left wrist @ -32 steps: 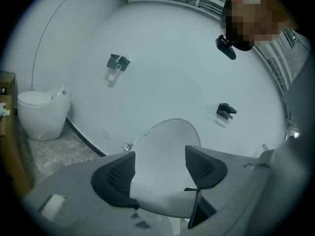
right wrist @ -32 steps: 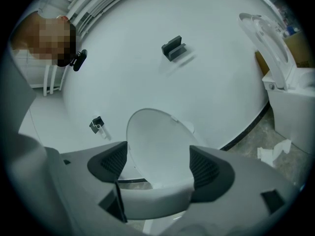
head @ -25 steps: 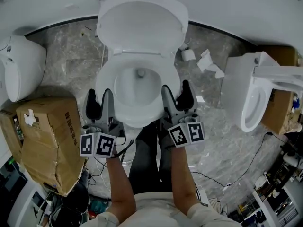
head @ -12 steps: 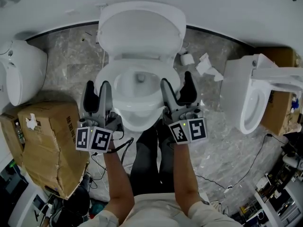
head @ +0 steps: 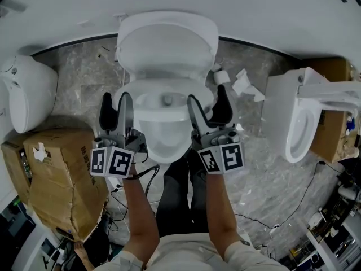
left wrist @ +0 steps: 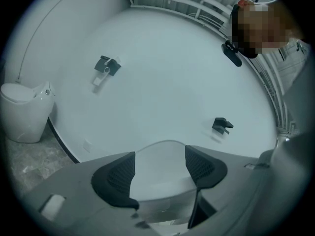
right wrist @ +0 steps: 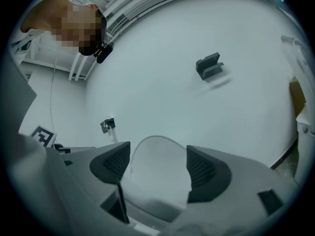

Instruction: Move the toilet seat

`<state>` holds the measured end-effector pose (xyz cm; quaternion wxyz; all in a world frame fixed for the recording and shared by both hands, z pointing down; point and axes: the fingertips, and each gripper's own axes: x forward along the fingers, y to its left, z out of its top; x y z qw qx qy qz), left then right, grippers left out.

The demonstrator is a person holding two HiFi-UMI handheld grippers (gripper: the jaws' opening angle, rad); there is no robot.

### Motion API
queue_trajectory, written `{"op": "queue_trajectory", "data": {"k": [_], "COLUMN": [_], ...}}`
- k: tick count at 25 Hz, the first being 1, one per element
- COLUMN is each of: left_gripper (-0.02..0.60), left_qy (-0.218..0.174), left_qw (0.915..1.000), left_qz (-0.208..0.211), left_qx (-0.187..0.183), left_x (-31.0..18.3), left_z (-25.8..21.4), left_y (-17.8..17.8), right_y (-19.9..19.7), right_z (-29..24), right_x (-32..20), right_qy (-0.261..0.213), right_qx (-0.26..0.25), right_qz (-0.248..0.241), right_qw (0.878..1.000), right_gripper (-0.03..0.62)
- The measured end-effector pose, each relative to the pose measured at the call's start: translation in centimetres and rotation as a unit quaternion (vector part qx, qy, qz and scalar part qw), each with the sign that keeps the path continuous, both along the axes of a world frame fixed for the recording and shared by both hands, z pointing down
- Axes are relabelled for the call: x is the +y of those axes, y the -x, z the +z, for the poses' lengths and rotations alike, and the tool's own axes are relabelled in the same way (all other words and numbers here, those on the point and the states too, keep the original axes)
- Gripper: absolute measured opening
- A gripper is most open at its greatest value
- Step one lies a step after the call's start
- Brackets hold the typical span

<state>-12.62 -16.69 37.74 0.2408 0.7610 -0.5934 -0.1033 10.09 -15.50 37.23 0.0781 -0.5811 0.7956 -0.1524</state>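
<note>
One toilet seat (head: 186, 86), lying over the bowl (head: 163, 147) below the raised lid (head: 166, 41), is flanked by left gripper (head: 115, 99) and right gripper (head: 207, 96), both spread, nothing clenched; both sides are best raised evenly.

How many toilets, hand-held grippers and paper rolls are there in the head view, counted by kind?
White ceramic toilets: 3 (middle toilet, left toilet, right toilet)
Grey hand-held grippers with marker cubes: 2 (left gripper, right gripper)
White paper roll on the floor: 1
Total: 6
</note>
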Motion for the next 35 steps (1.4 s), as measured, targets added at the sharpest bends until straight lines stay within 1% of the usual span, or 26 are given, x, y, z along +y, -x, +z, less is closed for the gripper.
{"op": "queue_trajectory", "data": {"k": [7, 13, 25, 35], "left_gripper": [0.298, 0.298, 0.298, 0.298], "left_qy": [-0.015, -0.030, -0.054, -0.063], "left_qw": [0.9999, 0.9995, 0.9981, 0.9971], "left_qz": [0.008, 0.005, 0.022, 0.026], "left_qx": [0.001, 0.006, -0.019, -0.032], "left_x": [-2.1, -3.7, -6.8, -8.7], "left_z": [-0.6, -0.8, -1.5, -1.6], "left_y": [-0.2, -0.4, -1.4, -2.0], "right_y": [0.7, 1.2, 1.7, 1.3], "right_z": [-1.2, -1.8, -2.3, -2.1], "right_x": [-1.5, -2.7, -5.3, -7.6], "right_qy": [-0.023, -0.038, -0.065, -0.071], "right_qx": [0.000, 0.007, -0.001, 0.005], "right_qz": [-0.001, -0.008, -0.005, 0.003], "right_qw": [1.000, 0.999, 0.998, 0.997], "right_gripper": [0.359, 0.359, 0.359, 0.359]}}
